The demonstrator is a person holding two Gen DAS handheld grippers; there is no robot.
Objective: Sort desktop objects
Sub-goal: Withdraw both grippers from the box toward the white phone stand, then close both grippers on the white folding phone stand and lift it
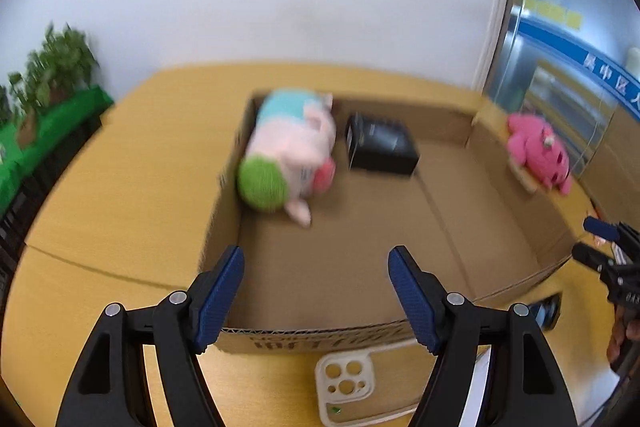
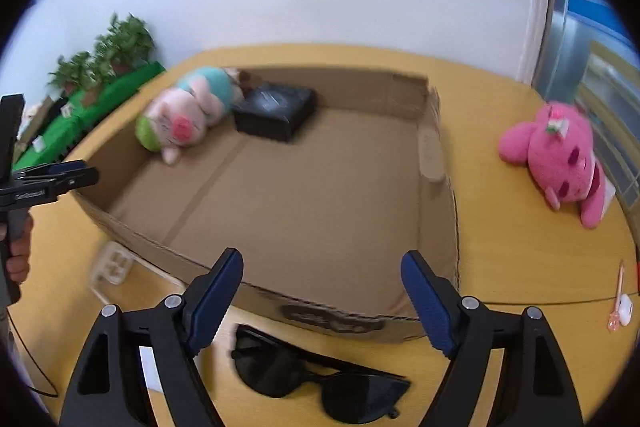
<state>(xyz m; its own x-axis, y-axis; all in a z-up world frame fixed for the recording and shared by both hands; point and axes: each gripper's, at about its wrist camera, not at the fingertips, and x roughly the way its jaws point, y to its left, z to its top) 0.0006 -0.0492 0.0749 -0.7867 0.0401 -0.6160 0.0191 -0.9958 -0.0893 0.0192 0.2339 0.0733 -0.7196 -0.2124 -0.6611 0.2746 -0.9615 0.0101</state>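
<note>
A shallow cardboard box [image 1: 520, 195] [image 2: 436, 155] lies on the yellow table. Inside it, at the far left, lie a pink pig plush with a green cap [image 1: 288, 151] [image 2: 188, 111] and a black box [image 1: 380, 143] [image 2: 276, 109]. A pink bear plush [image 1: 538, 153] [image 2: 560, 155] lies on the table right of the box. My left gripper [image 1: 316, 263] is open and empty over the box's near wall. My right gripper [image 2: 322, 267] is open and empty above black sunglasses [image 2: 316, 371]. A white phone case [image 1: 344, 379] [image 2: 112, 267] lies before the box.
Green planters with plants [image 1: 48, 99] [image 2: 104, 83] line the table's left side. A pink pen and a white earbud case [image 2: 622, 307] lie at the right edge. A dark phone [image 1: 546, 311] lies near the box's right corner. A white wall stands behind.
</note>
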